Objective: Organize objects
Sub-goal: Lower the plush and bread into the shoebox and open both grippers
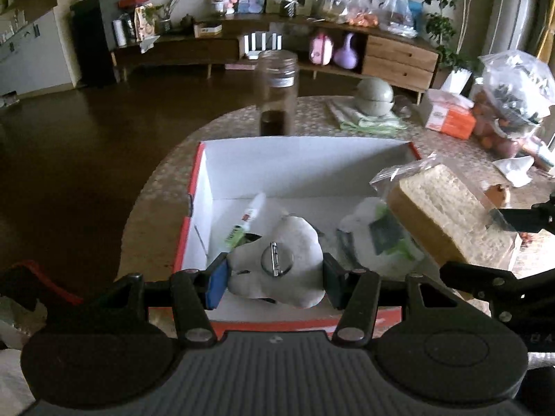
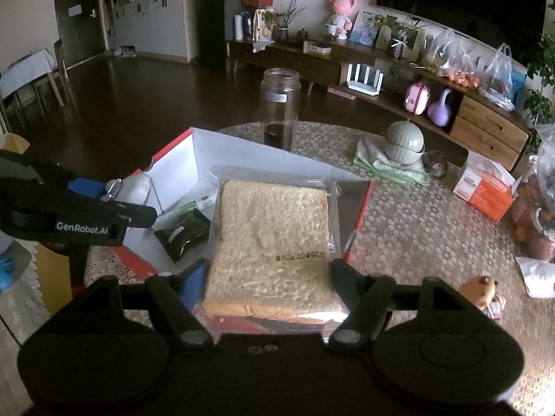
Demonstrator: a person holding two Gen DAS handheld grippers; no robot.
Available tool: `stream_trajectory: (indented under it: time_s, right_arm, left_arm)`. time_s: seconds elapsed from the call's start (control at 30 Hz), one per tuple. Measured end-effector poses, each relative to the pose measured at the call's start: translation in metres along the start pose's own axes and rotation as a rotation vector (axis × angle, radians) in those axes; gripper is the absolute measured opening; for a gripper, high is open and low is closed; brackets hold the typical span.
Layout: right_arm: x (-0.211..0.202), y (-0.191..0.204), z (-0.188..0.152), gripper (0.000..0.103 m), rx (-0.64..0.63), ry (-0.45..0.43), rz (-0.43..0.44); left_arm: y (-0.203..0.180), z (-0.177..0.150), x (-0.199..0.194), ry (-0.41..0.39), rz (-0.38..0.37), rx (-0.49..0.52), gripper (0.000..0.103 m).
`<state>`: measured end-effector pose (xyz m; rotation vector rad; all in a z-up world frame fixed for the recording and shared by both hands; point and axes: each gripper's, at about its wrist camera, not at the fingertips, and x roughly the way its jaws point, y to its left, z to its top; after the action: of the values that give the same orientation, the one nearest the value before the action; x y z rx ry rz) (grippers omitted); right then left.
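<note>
My left gripper [image 1: 275,282] is shut on a pale plush badge [image 1: 277,265] with a metal pin on its back, held over the near end of an open red box [image 1: 196,187] with a white inside. The right gripper [image 2: 269,277] is shut on a bagged slice of bread [image 2: 270,239], held over the box's [image 2: 173,166] right side; the bread [image 1: 447,208] shows at right in the left wrist view. Inside the box lie a small tube [image 1: 248,216], a white pack with a dark label [image 1: 381,239] and a dark packet [image 2: 182,234]. The left gripper [image 2: 114,204] with the badge appears at left in the right wrist view.
A tall glass jar [image 1: 275,93] stands just beyond the box on the round table [image 2: 416,228]. Stacked grey bowls on a cloth [image 2: 404,145], an orange carton [image 2: 485,190], bags of fruit [image 1: 510,104], a small toy [image 2: 480,287] and crumpled tissue [image 1: 515,170] fill the right side.
</note>
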<state>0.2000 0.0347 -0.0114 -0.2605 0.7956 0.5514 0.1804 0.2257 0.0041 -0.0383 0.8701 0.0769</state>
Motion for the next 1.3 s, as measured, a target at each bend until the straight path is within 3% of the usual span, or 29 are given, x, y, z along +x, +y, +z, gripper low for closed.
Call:
stream_trajectory:
  time_s: [0.23, 0.73, 1.03, 1.3]
  right_arm:
    - [0.032, -0.003, 0.01, 0.075, 0.04, 0.027, -0.003]
    - [0.086, 0.018, 0.008, 0.075, -0.032, 0.098, -0.022]
    - [0.093, 0.023, 0.004, 0.077, -0.06, 0.094, -0.016]
    - [0.075, 0.01, 0.0, 0.082, -0.025, 0.063, 0.063]
  left_arm:
    - [0.009, 0.01, 0.024, 0.011, 0.04, -0.002, 0.055]
    - [0.008, 0.019, 0.091, 0.15, 0.067, 0.06, 0.055]
    - [-0.005, 0.023, 0.111, 0.203, 0.075, 0.128, 0.055]
    - [-0.003, 0.019, 0.119, 0.235, 0.06, 0.107, 0.056]
